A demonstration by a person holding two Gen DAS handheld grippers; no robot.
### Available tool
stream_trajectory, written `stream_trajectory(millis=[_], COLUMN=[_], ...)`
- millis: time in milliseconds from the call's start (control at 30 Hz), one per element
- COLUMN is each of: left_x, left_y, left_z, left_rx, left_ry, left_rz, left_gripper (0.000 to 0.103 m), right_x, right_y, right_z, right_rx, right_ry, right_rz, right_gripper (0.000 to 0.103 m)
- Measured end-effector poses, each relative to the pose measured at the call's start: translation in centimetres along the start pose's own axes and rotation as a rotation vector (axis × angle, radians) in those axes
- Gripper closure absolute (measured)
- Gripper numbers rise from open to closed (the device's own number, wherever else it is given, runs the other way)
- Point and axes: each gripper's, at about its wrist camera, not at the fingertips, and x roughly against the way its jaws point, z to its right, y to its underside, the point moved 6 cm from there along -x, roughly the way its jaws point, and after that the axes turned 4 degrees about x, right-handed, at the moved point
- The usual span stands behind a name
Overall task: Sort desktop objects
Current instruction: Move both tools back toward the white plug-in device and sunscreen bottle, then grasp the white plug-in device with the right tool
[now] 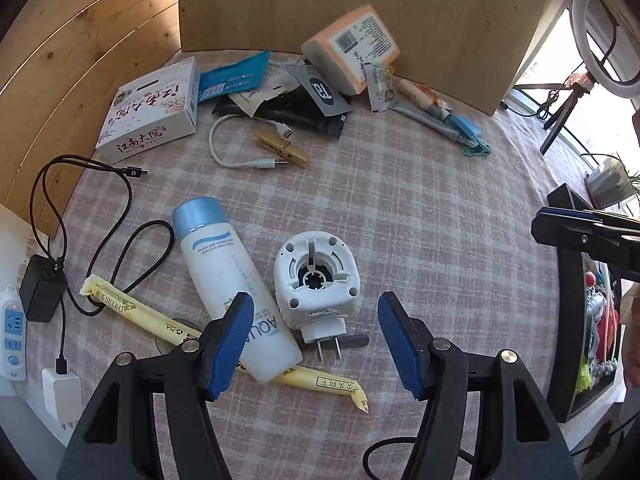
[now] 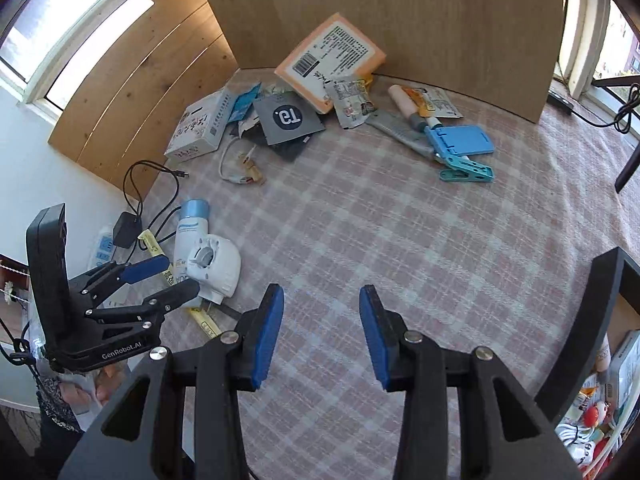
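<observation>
We see our left gripper (image 1: 316,340) gaping wide over the white plug-in device (image 1: 316,284) and lotion bottle (image 1: 228,276) near the table's left edge, pads clear; our right gripper (image 2: 321,332) (half spread, empty) hangs above bare checked tablecloth (image 2: 400,220)

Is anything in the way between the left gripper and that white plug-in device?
Nothing visible blocks it. The left gripper hangs open right over the white plug-in device. The white bottle lies against the device's side, under one finger, crowding that side.
</observation>
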Motion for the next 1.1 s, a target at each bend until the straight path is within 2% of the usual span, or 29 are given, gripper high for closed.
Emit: stream_trajectory(millis=[133, 300, 500, 700, 833, 900, 1000, 1100], left_x=[-0.6, -1.5, -2.4, -3.3, -3.6, -3.4, -3.3, -2.9], left_y=[0.2, -0.1, 0.1, 0.0, -0.1, -0.1, -0.2, -0.4], left_z=[0.2, -0.6, -0.8, -0.4, -0.2, 0.0, 0.6, 1.9], left_rx=[-0.023, 0.018, 0.032, 0.051, 0.054, 0.066, 0.049, 0.027], left_ry=[0.011, 0.037, 0.080, 0.122, 0.122, 0.142, 0.134, 0.139], left_rz=[-0.001, -0.007, -0.014, -0.030, -0.025, -0.029, -0.026, -0.019], left_gripper=[0.040, 0.040, 0.040, 0.040, 0.040, 0.042, 0.047, 0.047], right_x=[-3.1, -7.2, -10.7, -13.1, -13.4, -13.1, -12.3, -11.1], right_y=[-1.4, -2.6, -2.6, -2.0, -1.6, -1.3, -0.8, -0.5], right_z=[-4.2, -7.4, -8.6, -7.9, -7.1, -6.9, -6.5, -5.8], right_rx=[0.024, 0.027, 0.007, -0.033, -0.115, -0.103, -0.101, -0.106], right_ry=[-0.075, -0.115, -0.127, -0.113, -0.190, -0.181, -0.164, -0.148], right_rz=[-0.063, -0.141, -0.218, -0.264, -0.257, -0.247, -0.229, -0.200], right_gripper=[0.064, 0.064, 0.064, 0.064, 0.073, 0.074, 0.075, 0.076])
